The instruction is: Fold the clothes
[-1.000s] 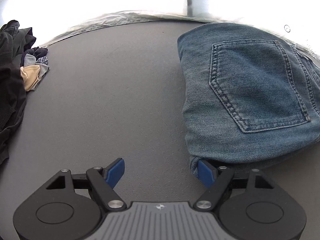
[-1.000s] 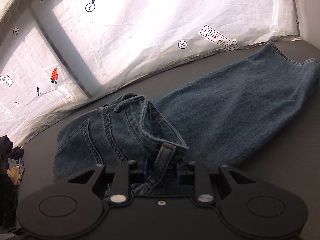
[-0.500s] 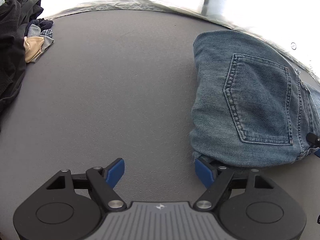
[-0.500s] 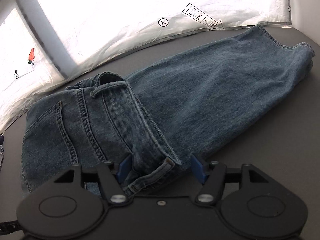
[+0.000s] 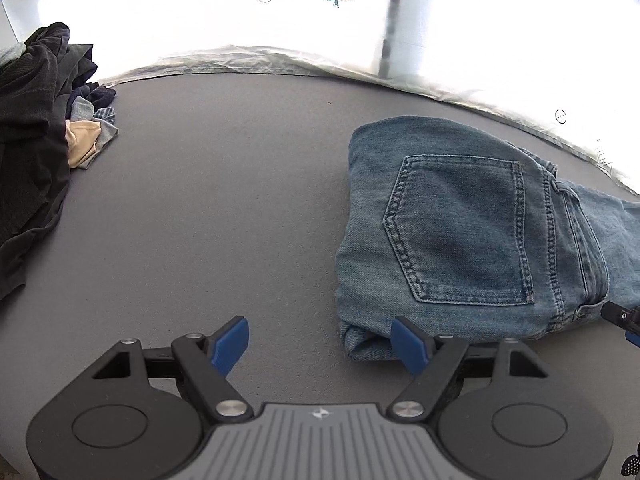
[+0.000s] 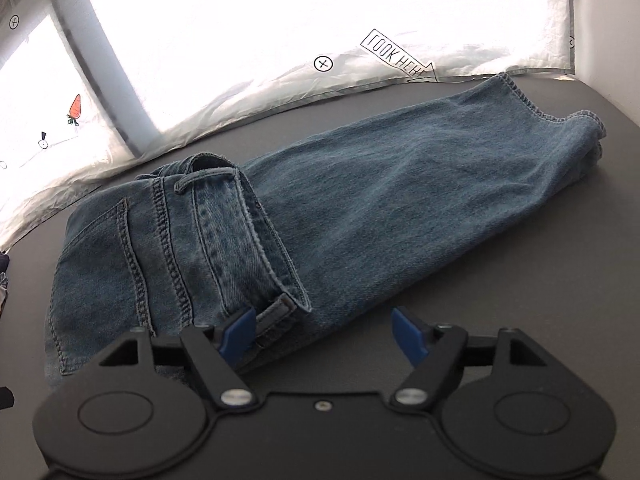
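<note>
My right gripper (image 6: 322, 334) is opening, with the waistband edge of the jeans (image 6: 360, 216) loose beside its left pad. My left gripper (image 5: 320, 342) gapes wide and empty. The jeans lie at two o'clock on the grey table (image 5: 224, 200). Next I'd grab both hem corners evenly, folding toward the waist.

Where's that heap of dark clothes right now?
In the left wrist view, the dark clothes pile sits at the table's far left edge, well apart from the jeans.

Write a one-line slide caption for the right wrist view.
Right gripper opening above the waistband edge of partly folded jeans on a grey table.
</note>
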Demonstrator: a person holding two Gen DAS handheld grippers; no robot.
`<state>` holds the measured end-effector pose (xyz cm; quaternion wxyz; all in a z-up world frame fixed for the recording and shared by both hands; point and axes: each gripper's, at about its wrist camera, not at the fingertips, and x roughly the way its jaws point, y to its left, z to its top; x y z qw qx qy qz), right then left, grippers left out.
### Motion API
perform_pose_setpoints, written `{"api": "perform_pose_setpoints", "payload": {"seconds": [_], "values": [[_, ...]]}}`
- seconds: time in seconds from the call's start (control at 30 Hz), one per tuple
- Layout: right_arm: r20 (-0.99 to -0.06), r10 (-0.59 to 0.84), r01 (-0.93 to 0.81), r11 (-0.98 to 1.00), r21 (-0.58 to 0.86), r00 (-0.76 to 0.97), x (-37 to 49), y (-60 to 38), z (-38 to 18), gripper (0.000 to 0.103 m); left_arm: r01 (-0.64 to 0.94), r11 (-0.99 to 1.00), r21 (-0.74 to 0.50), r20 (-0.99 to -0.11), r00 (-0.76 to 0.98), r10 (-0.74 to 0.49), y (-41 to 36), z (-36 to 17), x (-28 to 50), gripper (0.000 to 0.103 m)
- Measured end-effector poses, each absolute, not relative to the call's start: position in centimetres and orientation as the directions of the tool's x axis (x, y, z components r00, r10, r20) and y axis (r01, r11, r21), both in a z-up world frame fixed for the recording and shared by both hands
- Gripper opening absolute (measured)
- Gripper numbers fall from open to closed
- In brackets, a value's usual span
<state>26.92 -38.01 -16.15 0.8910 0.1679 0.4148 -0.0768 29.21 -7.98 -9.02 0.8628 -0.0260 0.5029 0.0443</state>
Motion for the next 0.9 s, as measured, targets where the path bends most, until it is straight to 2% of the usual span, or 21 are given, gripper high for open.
{"api": "perform_pose_setpoints", "payload": {"seconds": [0.07, 0.13, 0.23, 0.37, 0.47, 0.6, 0.73, 0.9], "values": [[-0.765, 0.016, 0.305, 0.912, 0.275, 0.644, 25.8, -39.7, -16.6, 0.076, -0.062, 0.998, 0.014, -0.868, 0.495, 0.043, -9.7, -9.1, 29.8, 0.079], [-0.777, 0.013, 0.349, 0.889, 0.298, 0.63, 24.8, -41.8, -17.4, 0.08, -0.022, 0.999, 0.036, -0.866, 0.499, 0.042, -11.7, -9.3, 30.6, 0.08], [-0.805, -0.028, 0.414, 0.868, 0.275, 0.593, 24.1, -45.0, -18.5, 0.082, 0.006, 0.996, 0.086, -0.865, 0.496, 0.071, -14.8, -9.4, 32.6, 0.08], [-0.794, -0.079, 0.481, 0.83, 0.282, 0.603, 24.5, -49.7, -18.9, 0.086, 0.03, 0.997, 0.077, -0.87, 0.491, 0.053, -18.5, -9.5, 36.2, 0.08], [-0.778, -0.128, 0.529, 0.799, 0.287, 0.615, 25.7, -53.2, -19.2, 0.089, 0.07, 0.99, 0.121, -0.862, 0.502, 0.069, -21.4, -10.2, 38.9, 0.08], [-0.759, -0.16, 0.584, 0.742, 0.33, 0.631, 27.0, -57.1, -20.2, 0.09, 0.129, 0.97, 0.207, -0.86, 0.496, 0.118, -24.8, -12.4, 42.2, 0.08], [-0.729, -0.185, 0.612, 0.696, 0.376, 0.659, 28.2, -59.9, -21.0, 0.089, 0.145, 0.943, 0.301, -0.859, 0.471, 0.202, -27.2, -14.5, 44.8, 0.084], [-0.716, -0.216, 0.635, 0.668, 0.388, 0.664, 29.8, -61.7, -21.9, 0.088, 0.11, 0.945, 0.307, -0.876, 0.422, 0.236, -27.7, -15.8, 46.4, 0.087]]}}
